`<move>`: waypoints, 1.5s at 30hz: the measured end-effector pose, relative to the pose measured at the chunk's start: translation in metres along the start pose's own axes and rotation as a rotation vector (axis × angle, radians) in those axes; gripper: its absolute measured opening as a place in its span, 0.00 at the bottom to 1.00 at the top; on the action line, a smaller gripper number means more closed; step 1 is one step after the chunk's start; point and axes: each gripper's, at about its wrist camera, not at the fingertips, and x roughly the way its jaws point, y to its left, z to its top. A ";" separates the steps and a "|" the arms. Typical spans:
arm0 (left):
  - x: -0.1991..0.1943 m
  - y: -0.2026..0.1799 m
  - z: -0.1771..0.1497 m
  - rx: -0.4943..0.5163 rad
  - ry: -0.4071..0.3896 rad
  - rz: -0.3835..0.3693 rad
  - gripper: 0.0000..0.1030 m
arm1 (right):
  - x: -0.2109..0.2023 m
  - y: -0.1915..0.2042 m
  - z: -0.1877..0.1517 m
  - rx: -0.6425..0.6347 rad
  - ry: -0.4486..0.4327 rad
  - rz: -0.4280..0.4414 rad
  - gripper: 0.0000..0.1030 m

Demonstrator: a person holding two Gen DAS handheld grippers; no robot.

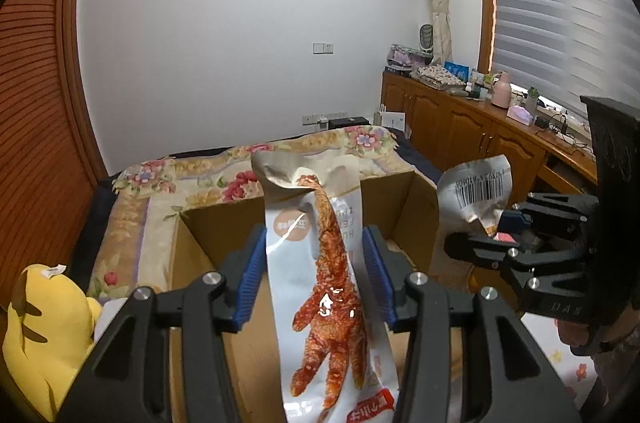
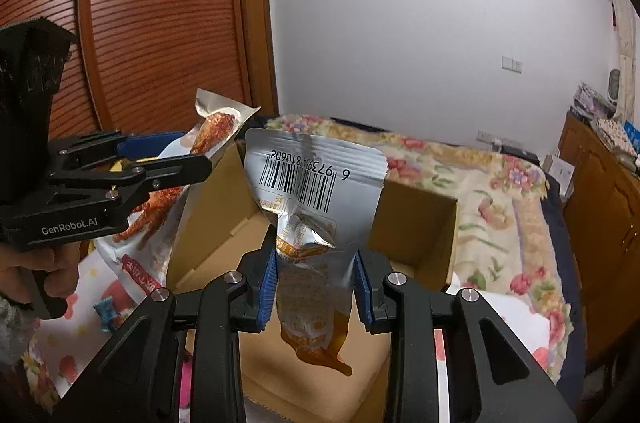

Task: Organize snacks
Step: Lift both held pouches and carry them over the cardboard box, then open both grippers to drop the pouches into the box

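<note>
Item, my left gripper (image 1: 316,275): blue pads clamped on a long white packet printed with a red fried chicken foot (image 1: 324,287), held above the open brown cardboard box (image 1: 416,199); only this view shows a yellow plush toy (image 1: 44,327). Item, my right gripper (image 2: 316,287): closed on a crumpled silver barcoded pouch (image 2: 316,179) over the same box, whose visible floor is bare

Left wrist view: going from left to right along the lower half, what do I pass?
Yellow plush toy → white chicken-foot snack packet held in the left hand-held gripper → silver barcode packet → right hand-held gripper pinching it.
</note>
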 end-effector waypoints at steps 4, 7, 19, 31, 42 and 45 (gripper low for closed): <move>0.008 -0.003 -0.004 0.002 0.011 0.010 0.50 | 0.008 -0.001 -0.010 0.007 0.028 -0.004 0.31; 0.013 -0.004 -0.006 0.000 0.024 0.016 0.54 | 0.014 0.000 -0.016 0.010 0.047 -0.009 0.31; 0.014 -0.013 0.000 0.027 0.031 0.042 0.71 | 0.028 0.006 -0.032 0.017 0.114 -0.010 0.53; -0.034 -0.016 -0.001 0.029 -0.025 0.048 0.74 | 0.004 0.006 -0.028 0.053 0.082 -0.003 0.64; -0.094 -0.022 -0.029 0.041 -0.047 0.045 0.77 | -0.067 0.011 -0.016 0.079 -0.026 0.006 0.78; -0.106 -0.024 -0.043 0.042 -0.046 0.045 0.78 | -0.082 0.013 -0.020 0.079 -0.040 -0.006 0.78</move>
